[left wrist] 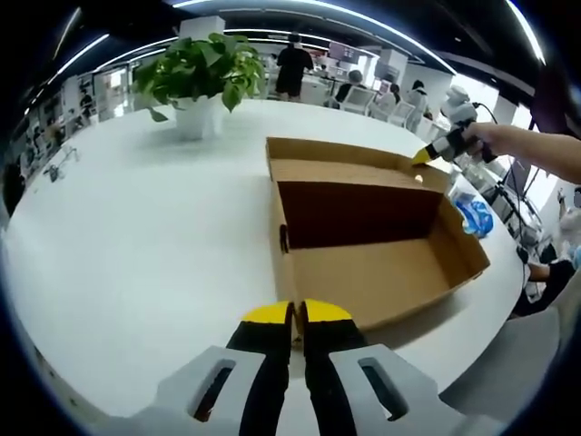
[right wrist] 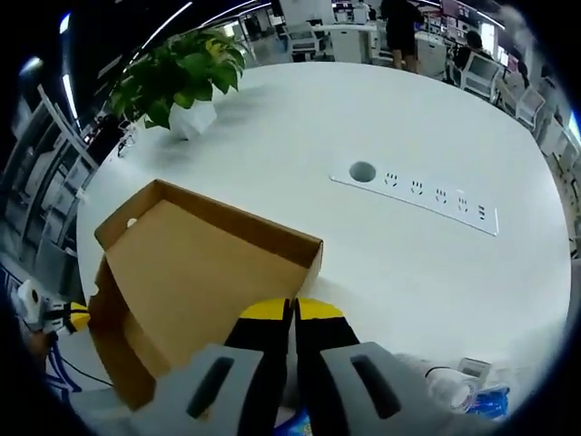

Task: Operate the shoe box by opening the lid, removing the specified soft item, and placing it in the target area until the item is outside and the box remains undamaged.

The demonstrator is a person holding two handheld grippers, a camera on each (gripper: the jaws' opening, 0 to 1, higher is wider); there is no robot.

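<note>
Shoe box (left wrist: 372,241) is sitting open on the white desk (left wrist: 136,236), lid (right wrist: 195,263) folded back. Both grippers, left (left wrist: 298,313) and right (right wrist: 290,311), are showing jaws closed, holding nothing. Soft item not discernible inside. Next: locate it, part jaws, reach in.

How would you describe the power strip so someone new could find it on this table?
On the big white table, look past the open cardboard shoe box away from the potted plant. The power strip lies flat there: a long white bar of sockets with a round hole at one end, the table's only built-in fixture.
</note>
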